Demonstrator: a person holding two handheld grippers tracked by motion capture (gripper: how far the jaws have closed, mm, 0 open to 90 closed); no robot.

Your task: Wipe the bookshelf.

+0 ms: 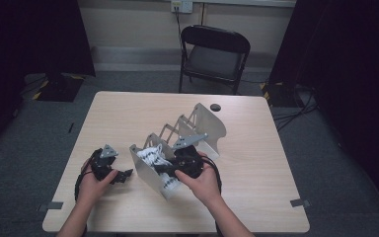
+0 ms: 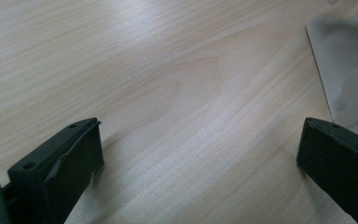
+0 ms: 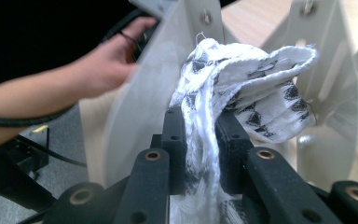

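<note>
The metal rack (image 1: 150,170) stands near the middle of the table (image 1: 256,163). The right gripper (image 3: 200,135) pinches a white cloth with black triangles (image 3: 256,88), which hangs between the rack's front plates. The left gripper (image 2: 200,154) rests on the table just left of the rack, its jaws spread wide with only bare wood between them.
</note>
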